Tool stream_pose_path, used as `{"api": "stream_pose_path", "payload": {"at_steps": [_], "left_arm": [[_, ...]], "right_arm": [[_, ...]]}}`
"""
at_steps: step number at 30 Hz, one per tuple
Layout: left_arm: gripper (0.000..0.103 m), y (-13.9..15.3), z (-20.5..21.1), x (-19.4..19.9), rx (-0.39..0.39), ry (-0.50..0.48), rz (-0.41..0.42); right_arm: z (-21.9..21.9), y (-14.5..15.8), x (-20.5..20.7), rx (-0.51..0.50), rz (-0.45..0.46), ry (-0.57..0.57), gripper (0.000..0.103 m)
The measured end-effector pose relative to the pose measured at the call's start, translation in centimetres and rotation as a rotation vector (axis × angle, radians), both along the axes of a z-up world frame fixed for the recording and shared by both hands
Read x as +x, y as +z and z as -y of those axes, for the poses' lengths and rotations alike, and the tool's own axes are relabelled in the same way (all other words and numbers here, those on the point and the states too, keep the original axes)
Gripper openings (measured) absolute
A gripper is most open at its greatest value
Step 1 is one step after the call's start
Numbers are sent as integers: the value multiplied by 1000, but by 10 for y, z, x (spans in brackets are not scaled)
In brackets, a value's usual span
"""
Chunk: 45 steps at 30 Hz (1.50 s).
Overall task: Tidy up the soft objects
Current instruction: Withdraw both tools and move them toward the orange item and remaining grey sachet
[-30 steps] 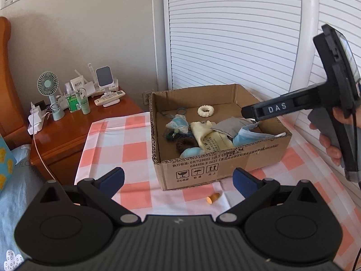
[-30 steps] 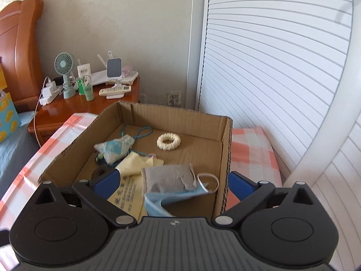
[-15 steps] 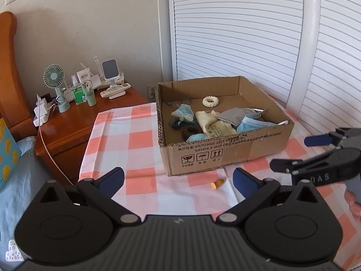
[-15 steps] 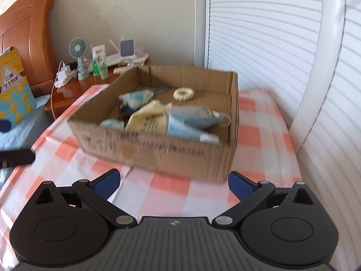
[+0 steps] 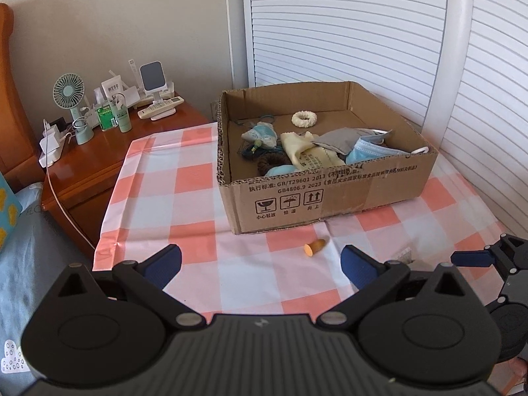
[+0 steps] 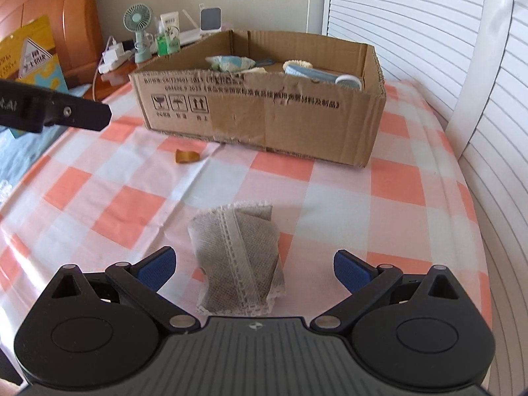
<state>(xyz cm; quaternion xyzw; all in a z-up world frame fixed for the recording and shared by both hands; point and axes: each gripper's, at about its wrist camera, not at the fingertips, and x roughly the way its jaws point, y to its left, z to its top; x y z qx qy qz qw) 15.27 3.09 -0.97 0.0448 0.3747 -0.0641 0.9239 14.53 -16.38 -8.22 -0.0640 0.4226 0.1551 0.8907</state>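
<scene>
A cardboard box (image 5: 330, 194) (image 6: 264, 112) sits on the checked tablecloth and holds several soft items: a blue face mask (image 5: 373, 153), a grey cloth (image 5: 343, 137), a yellow cloth (image 5: 307, 151) and a cream scrunchie (image 5: 304, 118). A grey lace-trimmed sachet (image 6: 239, 257) lies flat on the cloth in the right wrist view, between the fingers of my open right gripper (image 6: 252, 265), not clamped. A small orange earplug (image 5: 315, 247) (image 6: 187, 156) lies in front of the box. My left gripper (image 5: 260, 264) hangs open and empty above the cloth near the earplug.
A wooden nightstand (image 5: 99, 155) at the left carries a small fan (image 5: 70, 99), bottles and a remote. White louvred doors (image 5: 363, 26) stand behind and to the right. The bed edge (image 5: 23, 247) lies at the lower left. The left gripper's finger (image 6: 59, 112) reaches into the right wrist view.
My right gripper has pulled back out of the box and come down low over the table, to the grey sachet. The left gripper has drawn back slightly from the box.
</scene>
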Motion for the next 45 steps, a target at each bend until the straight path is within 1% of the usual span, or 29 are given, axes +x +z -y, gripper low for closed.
{"api": "stream_pose_path", "payload": {"at_steps": [2, 5, 7, 9, 13, 17, 25, 28, 31, 37, 41, 45], "left_arm": [[102, -4, 4, 4, -5, -10, -17], [102, -12, 10, 9, 4, -19, -40], [102, -18, 15, 14, 10, -24, -55], [102, -23, 18, 18, 12, -25, -66], [102, -36, 27, 33, 21, -12, -84], [102, -50, 34, 51, 31, 30, -99], [102, -72, 38, 73, -10, 96, -121], [103, -75, 32, 72, -47, 113, -111], [102, -74, 28, 70, -59, 131, -106], [103, -76, 21, 66, -38, 147, -93], [103, -77, 15, 60, -40, 130, -89], [103, -77, 9, 55, -44, 147, -90]], "right_arm": [[0, -4, 3, -14, 3, -13, 103], [3, -7, 7, -48, 36, -50, 103], [10, -8, 11, -51, 47, -101, 103], [15, -8, 13, -49, 51, -123, 103], [18, -11, 9, -43, 77, -106, 103], [19, -11, 7, -32, 89, -96, 103], [22, -12, 4, -23, 101, -69, 103], [22, -13, 3, -20, 107, -67, 103], [23, -13, 2, -19, 108, -64, 103], [23, -13, 1, -19, 110, -64, 103], [23, -13, 1, -19, 109, -65, 103], [23, -13, 1, -20, 110, -65, 103]]}}
